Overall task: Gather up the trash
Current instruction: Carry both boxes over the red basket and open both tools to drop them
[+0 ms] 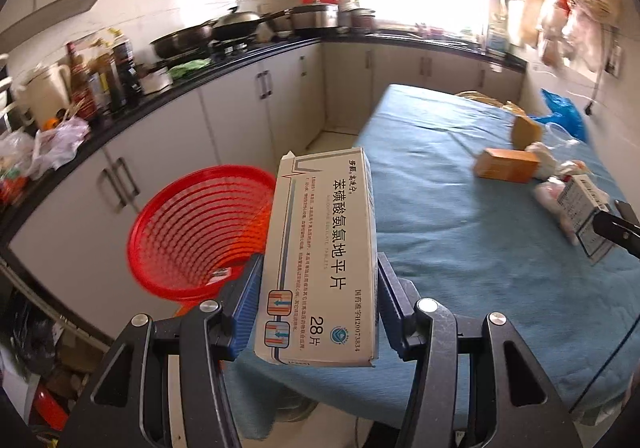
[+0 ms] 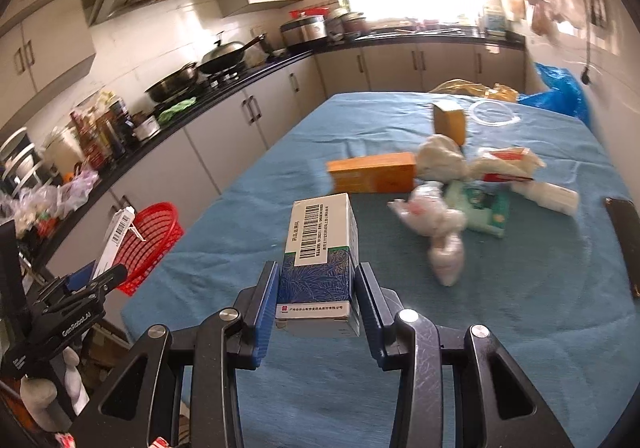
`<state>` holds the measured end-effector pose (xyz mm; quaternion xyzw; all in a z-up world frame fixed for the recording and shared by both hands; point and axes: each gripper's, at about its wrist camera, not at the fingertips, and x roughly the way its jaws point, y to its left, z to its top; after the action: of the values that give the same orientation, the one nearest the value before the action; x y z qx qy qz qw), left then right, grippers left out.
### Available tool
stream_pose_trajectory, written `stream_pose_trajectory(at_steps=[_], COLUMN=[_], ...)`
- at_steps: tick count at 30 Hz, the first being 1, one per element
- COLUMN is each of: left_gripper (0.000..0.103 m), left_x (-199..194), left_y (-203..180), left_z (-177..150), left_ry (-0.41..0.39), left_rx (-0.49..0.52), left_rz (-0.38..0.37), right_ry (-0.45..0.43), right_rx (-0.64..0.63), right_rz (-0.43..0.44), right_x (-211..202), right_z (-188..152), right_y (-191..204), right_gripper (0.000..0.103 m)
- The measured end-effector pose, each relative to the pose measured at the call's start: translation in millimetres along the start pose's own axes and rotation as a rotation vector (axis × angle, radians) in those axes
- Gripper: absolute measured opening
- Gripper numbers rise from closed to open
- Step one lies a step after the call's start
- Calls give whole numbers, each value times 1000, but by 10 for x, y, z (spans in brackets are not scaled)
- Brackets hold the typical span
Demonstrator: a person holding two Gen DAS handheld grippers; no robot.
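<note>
My left gripper [image 1: 318,268] is shut on a tall white medicine box [image 1: 320,256], held upright over the near left edge of the blue table [image 1: 460,248], beside the red mesh basket [image 1: 196,228] on the floor. My right gripper [image 2: 316,276] is shut on a white and blue barcode box [image 2: 320,260] above the table. The left gripper [image 2: 92,280] with its white box [image 2: 116,236] shows at the left of the right wrist view, next to the red basket [image 2: 148,240]. The right gripper's box [image 1: 588,220] shows at the right edge of the left wrist view.
More litter lies on the table: an orange box [image 2: 372,172], a small brown box [image 2: 450,120], crumpled white bags [image 2: 436,224], a green packet [image 2: 484,208]. A dark phone [image 2: 624,240] lies at the right edge. A blue bag [image 2: 560,92] sits far right. Kitchen counter [image 1: 160,104] runs along the left.
</note>
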<state>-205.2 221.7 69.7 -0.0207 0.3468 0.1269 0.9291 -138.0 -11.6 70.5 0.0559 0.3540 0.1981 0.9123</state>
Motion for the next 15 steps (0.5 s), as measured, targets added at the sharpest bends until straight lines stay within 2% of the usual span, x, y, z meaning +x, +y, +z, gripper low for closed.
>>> stream_pose_trajectory(at_steps=[5,15], left_gripper=[52,52], left_x=[60,164], left_y=[280,891], left_z=[-36,-4], left_ry=[9,15], left_rx=[-39,-106], left_rz=[34,50], right_ry=[27,99], right_rx=[-34,-110], right_rz=[35,126], right_x=[173,673], right_z=[16,140], right_y=[229,861], right_gripper=[42,42])
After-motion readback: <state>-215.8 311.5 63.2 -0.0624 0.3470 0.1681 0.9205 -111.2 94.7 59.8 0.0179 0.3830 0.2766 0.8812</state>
